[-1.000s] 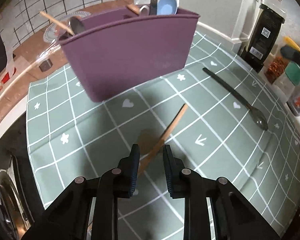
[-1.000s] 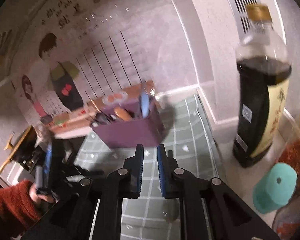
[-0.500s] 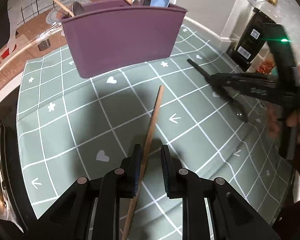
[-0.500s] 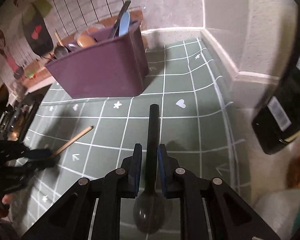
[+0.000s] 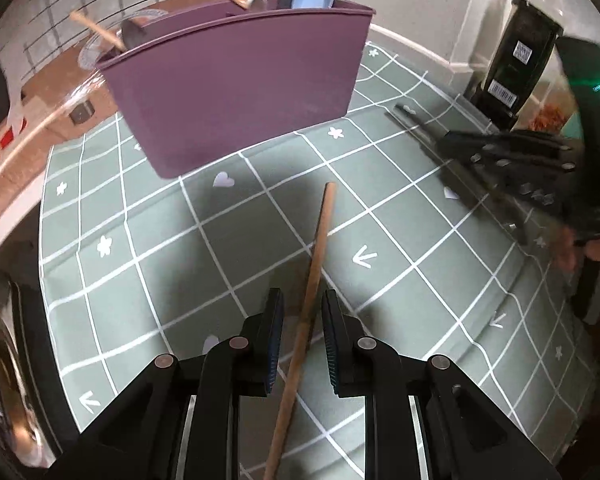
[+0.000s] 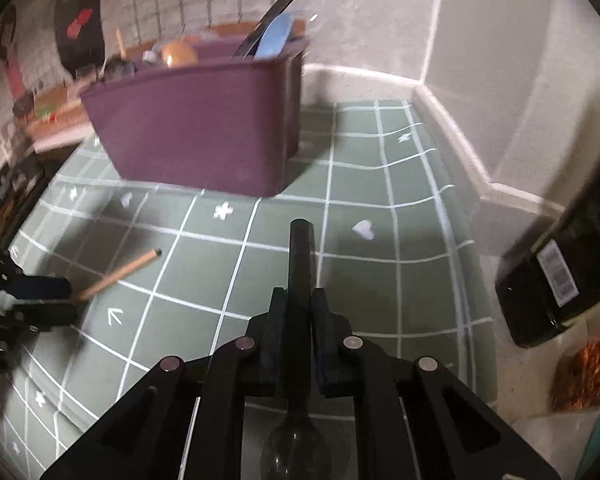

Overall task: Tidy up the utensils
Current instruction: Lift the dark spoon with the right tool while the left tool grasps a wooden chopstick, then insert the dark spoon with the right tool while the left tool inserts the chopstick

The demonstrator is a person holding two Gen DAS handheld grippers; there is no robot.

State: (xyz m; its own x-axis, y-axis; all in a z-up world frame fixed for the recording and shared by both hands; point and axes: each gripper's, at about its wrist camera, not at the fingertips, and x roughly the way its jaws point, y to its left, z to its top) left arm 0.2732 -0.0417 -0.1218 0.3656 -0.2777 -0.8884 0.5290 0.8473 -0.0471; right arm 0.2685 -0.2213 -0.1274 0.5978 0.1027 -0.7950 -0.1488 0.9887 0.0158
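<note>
A purple utensil bin stands at the back of the green checked mat, with several utensils inside; it also shows in the right wrist view. A wooden chopstick lies on the mat between the fingers of my left gripper, which is open around it without pinching. My right gripper is shut on the black handle of a long spoon, bowl end under the gripper. The right gripper also shows in the left wrist view.
A dark sauce bottle stands by the wall at the right, also in the right wrist view. A bag of red chillies and a teal lid lie beside it. A wooden counter with a stove lies left of the mat.
My right gripper has closed on the spoon handle and moved nearer the bin. My left gripper stays astride the chopstick, slightly closer to the bin.
</note>
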